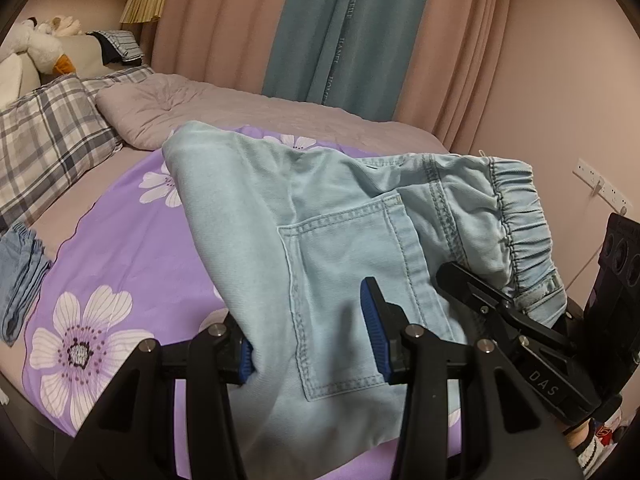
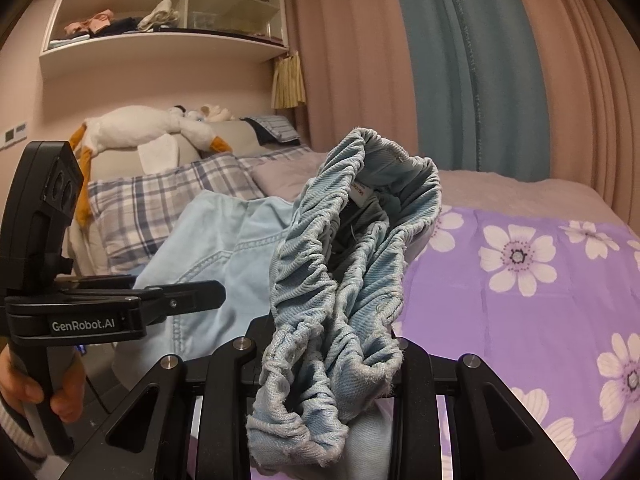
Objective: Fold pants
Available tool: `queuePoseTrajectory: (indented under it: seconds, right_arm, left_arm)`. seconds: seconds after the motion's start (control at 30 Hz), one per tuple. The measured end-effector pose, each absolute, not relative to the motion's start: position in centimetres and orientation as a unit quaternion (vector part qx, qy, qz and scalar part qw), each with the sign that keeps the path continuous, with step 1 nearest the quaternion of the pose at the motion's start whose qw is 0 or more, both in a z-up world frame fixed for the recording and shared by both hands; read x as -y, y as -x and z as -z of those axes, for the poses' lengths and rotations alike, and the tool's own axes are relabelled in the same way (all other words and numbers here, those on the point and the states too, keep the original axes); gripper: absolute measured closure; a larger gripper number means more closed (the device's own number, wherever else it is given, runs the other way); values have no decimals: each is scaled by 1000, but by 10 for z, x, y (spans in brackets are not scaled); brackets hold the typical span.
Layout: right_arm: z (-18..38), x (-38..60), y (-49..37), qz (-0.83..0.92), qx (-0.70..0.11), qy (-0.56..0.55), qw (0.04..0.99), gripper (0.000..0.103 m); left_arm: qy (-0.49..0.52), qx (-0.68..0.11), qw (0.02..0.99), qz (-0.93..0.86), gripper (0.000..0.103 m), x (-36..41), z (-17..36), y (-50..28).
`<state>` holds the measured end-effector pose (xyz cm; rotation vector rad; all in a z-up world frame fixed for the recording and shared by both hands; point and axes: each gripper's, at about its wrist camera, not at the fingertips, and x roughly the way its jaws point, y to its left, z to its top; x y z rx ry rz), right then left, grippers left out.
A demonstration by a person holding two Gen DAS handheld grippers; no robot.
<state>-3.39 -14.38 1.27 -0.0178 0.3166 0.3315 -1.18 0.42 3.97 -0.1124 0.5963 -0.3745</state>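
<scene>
Light blue denim pants [image 1: 320,240] with a back pocket and elastic waistband are held up over the purple flowered bedspread [image 1: 120,248]. My left gripper [image 1: 312,344] has its blue pads wide apart with pants fabric lying between them. My right gripper [image 2: 332,360] is shut on the bunched elastic waistband [image 2: 340,280], which hides its fingertips. The right gripper also shows in the left wrist view [image 1: 492,304], clamped on the waistband. The left gripper shows at the left of the right wrist view [image 2: 176,300], beside the pants' leg fabric [image 2: 224,240].
Plaid pillows [image 1: 48,148] and a pink pillow [image 1: 160,108] lie at the head of the bed. A plush goose [image 2: 144,128] lies on the headboard. Folded blue cloth [image 1: 20,276] sits at the bed's left edge. Curtains [image 1: 340,32] hang behind. Shelves [image 2: 168,8] above.
</scene>
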Motion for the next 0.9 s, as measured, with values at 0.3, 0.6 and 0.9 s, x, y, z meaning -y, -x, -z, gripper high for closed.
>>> queuePoseTrajectory:
  seconds: [0.3, 0.6, 0.9]
  right_arm:
    - [-10, 153, 8, -144, -160, 6, 977, 71]
    - [15, 176, -55, -128, -206, -15, 970, 71]
    - [44, 186, -109, -113, -251, -23, 961, 71]
  left_arm:
    - [45, -302, 933, 191, 59, 6, -29, -31]
    - [24, -343, 921, 184, 59, 30, 9, -98]
    - [22, -391, 902, 182, 59, 40, 52, -159]
